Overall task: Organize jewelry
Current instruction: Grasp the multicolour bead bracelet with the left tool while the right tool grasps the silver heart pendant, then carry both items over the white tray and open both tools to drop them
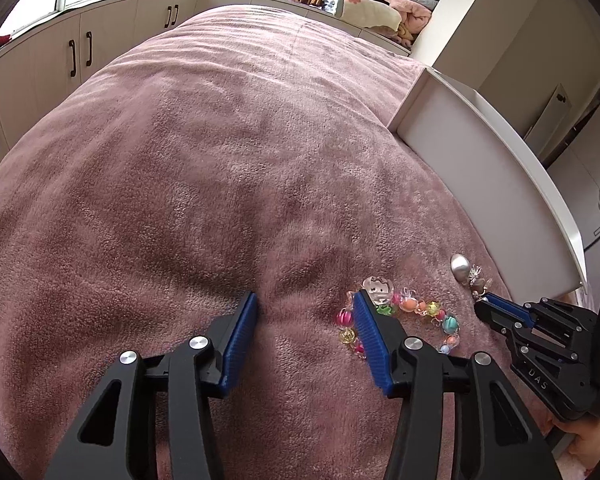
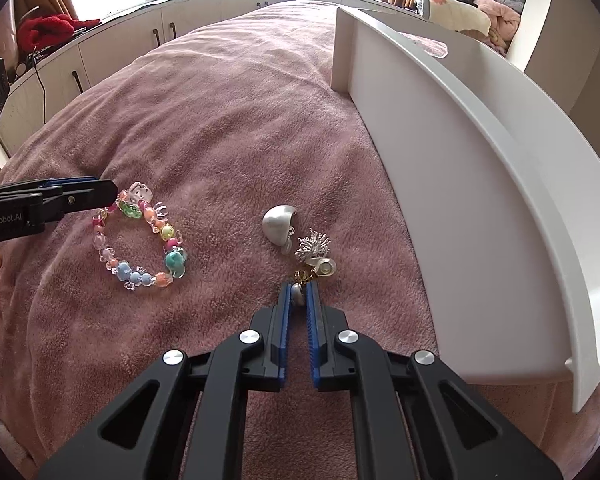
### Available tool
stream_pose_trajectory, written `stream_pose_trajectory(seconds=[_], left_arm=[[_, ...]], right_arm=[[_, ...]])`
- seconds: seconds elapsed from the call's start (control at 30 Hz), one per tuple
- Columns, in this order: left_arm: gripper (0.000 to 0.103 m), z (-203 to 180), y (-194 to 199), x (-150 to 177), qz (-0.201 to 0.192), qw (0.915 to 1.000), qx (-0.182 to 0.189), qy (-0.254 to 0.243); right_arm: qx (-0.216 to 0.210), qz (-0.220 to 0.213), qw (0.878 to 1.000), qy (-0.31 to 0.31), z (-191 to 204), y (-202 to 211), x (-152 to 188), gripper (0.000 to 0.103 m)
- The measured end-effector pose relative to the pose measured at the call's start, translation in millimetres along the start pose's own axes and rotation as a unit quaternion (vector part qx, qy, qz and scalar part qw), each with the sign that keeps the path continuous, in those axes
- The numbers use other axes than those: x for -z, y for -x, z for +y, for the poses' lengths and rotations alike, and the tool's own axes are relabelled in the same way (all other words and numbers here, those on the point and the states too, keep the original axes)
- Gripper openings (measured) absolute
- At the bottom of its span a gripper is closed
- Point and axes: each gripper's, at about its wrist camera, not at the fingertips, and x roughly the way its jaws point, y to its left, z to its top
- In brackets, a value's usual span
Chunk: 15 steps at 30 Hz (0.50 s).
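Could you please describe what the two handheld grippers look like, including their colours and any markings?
Both are black plastic with angular cut-out linkages, round silver pivot bolts, and blue ribbed pads lining the jaws. The left gripper has "GenRobot.AI" printed in pale letters on its side. The right gripper shows the letters "DAS" on its side in the left wrist view. No cables or sleeves are visible.
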Motion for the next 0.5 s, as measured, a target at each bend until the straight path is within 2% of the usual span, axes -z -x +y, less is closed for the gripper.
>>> stream_pose_trajectory(seconds=[0.03,0.07,0.1,0.2,0.33,0.43,0.5], left_arm=[[0.034,3,1,-1,0.0,1.0,0.0,0.005],[0.013,6,2,-1,0.002,0.9999,-0.001,0.012],[0.011,10,2,-2,0.005,0.9998,0.005,0.021],[0.01,15,5,-3,0.004,0.9992,0.019,0.033],[0.009,6,16,-2,-0.005,0.9999,0.013,0.01],[0.009,4,23,3,-0.011,0.9998,0.009,0.011],[0.016,4,27,7,-0.013,0.9998,0.013,0.012]], right_arm=[[-0.006,-0.002,1.0,-0.003,0,3,1,0.008],[-0.011,-0.005,1.0,-0.005,-1,6,1,0.007],[-0.016,-0.009,1.0,-0.005,0,11,2,0.007],[-0.032,-0.031,0.999,-0.005,4,25,1,0.007],[-0.048,-0.061,0.997,-0.009,7,44,0,0.007],[-0.055,-0.078,0.995,-0.018,4,54,-3,0.007],[-0.061,-0.089,0.994,-0.025,0,62,-4,0.007]])
